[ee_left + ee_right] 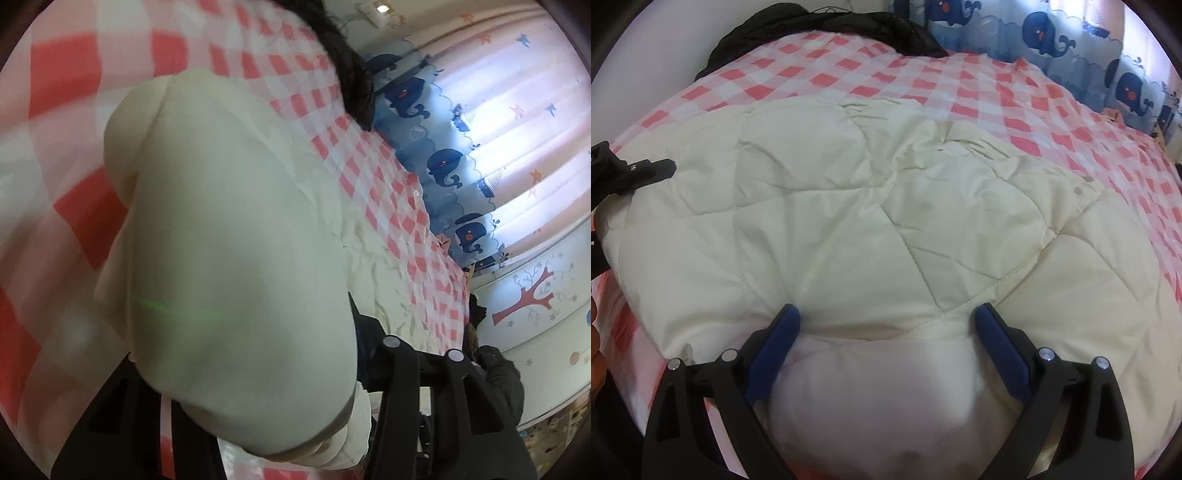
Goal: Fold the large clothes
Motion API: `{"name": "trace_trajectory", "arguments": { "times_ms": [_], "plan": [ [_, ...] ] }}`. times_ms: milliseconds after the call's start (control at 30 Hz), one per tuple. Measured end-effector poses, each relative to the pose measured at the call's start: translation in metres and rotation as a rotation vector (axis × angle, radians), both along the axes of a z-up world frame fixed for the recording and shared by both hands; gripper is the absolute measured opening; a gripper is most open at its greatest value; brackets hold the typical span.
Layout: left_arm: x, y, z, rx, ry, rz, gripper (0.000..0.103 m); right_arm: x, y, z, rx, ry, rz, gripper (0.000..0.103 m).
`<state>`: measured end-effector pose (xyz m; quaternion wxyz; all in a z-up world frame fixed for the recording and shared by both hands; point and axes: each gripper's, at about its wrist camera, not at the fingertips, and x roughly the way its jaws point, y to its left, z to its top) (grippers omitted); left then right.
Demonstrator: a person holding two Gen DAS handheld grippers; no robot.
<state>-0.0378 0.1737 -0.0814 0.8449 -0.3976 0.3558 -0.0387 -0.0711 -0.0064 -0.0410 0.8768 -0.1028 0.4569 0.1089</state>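
Observation:
A cream quilted padded garment (871, 221) lies spread on the red-and-white checked bed (1015, 96). My right gripper (886, 317) is open, its blue pads (775, 343) wide apart on either side of a puffy fold at the garment's near edge. In the left wrist view a bulging part of the same garment (229, 258) fills the lens and hides my left gripper's fingertips; only one black finger arm (402, 387) shows at the lower right. The left gripper also shows at the left edge of the right wrist view (642, 173), at the garment's left side.
A black garment (827, 26) lies at the bed's far edge. A whale-print curtain (1052, 37) hangs beyond the bed on the right, also in the left wrist view (443, 166). A wall with a red tree sticker (524, 295) is at the right.

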Motion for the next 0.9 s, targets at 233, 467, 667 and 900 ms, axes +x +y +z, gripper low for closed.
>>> {"name": "trace_trajectory", "arguments": {
  "times_ms": [233,467,667,900],
  "plan": [
    [0.019,-0.064,0.075,0.195,-0.119,-0.09,0.039,-0.016,-0.013,-0.001,0.021,-0.025,0.032,0.093],
    [0.013,-0.15,0.135,0.368,-0.243,-0.255,0.037,-0.014,-0.039,0.015,0.148,0.028,0.068,0.093],
    [0.012,-0.239,0.153,0.498,-0.32,-0.403,0.037,-0.023,-0.173,0.044,0.812,0.1,-0.08,0.096],
    [-0.018,-0.375,0.105,0.692,-0.352,-0.648,0.036,-0.041,-0.318,0.012,1.434,0.114,-0.238,0.096]
  ]
}}
